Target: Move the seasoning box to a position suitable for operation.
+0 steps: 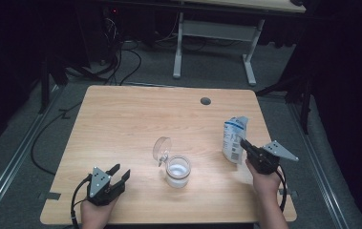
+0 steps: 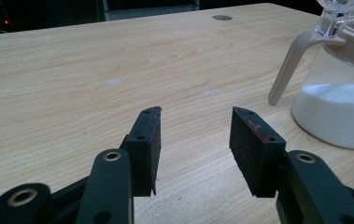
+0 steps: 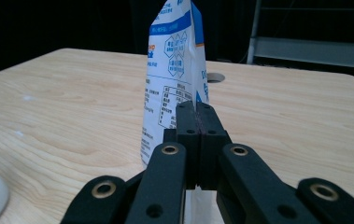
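While the right gripper (image 1: 243,144) pinches a bag (image 1: 234,138) at the table's right side, the step in hand appears to be filling the jar (image 1: 177,171).

Right jaws are pressed together on the bag's (image 3: 174,79) edge; the bag stands upright, well apart from the jar. Left gripper (image 1: 120,173) rests near left on the table (image 1: 131,119), jaws moderately wide, holding nothing. Jar sits centre-near, lid (image 1: 162,148) tipped open, white powder inside. Next move, by judgement: carry the bag left over the mouth and tilt it, the left gripper steadying the jar.
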### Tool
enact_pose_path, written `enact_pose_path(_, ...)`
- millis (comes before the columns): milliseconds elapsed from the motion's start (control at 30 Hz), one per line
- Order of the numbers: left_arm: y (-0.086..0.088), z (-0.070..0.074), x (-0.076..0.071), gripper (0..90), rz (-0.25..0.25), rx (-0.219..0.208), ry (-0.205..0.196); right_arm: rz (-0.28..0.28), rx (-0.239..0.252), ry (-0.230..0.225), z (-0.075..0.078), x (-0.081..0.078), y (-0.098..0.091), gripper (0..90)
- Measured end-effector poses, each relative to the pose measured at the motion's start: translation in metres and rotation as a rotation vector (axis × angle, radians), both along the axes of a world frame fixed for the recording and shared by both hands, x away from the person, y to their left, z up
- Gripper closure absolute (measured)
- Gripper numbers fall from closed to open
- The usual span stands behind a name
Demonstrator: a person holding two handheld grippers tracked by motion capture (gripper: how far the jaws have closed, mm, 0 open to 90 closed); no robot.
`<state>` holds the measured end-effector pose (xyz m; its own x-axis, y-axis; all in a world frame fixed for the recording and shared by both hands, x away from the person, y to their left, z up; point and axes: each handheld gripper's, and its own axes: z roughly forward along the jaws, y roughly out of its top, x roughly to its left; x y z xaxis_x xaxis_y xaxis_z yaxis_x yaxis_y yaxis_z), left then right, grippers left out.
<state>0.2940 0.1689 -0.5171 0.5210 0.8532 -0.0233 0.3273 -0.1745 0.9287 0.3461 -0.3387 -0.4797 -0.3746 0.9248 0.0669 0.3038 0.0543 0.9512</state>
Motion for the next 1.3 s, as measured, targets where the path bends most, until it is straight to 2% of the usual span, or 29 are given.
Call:
enact_pose_path(200,-0.001,0.0,0.001,53.9,-0.009,0.0,0.003,-0.025,-0.022,-0.011,-0.005,-0.007,-0.005,89.7)
enact_pose_path(600,-0.003,-0.001,0.002,53.9,-0.032,0.003,0.009,-0.03,-0.055,0.003,-0.009,-0.022,-0.004,88.7)
enact_pose_path(1300,-0.003,-0.001,0.003,53.9,-0.035,0.005,0.012,-0.029,-0.06,0.016,-0.012,-0.02,-0.001,79.6)
